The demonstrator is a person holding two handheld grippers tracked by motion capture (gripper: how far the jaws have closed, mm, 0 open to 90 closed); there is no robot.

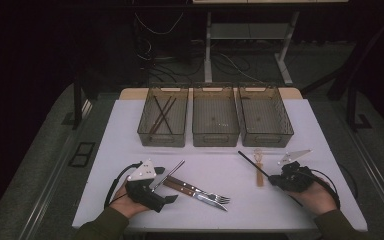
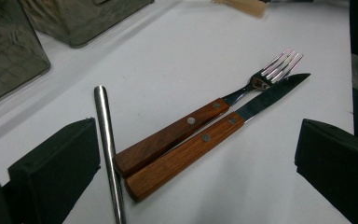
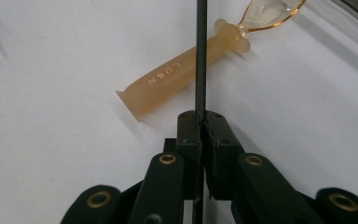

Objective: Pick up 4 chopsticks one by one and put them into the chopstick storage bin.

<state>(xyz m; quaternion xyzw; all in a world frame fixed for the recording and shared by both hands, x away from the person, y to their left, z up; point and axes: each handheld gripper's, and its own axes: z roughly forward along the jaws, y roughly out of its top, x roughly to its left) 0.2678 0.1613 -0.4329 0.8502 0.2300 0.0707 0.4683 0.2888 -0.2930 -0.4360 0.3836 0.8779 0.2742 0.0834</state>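
Right gripper view: chopstick (image 3: 200,56) tip cut off.

The white table (image 1: 130,125) bears three bins (image 1: 215,121), a fork (image 1: 200,189), a knife (image 1: 202,196), a metal rod (image 1: 172,171) and a spoon (image 1: 259,170).

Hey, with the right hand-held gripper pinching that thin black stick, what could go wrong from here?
1. The right hand-held gripper pinches the black stick near one end, so the long free part may pivot or slip when lifted.
2. The stick crosses over the tan spoon, and swinging it could knock the spoon.
3. The left hand-held gripper stands open around the metal rod, fork and knife; closing might catch more than one.
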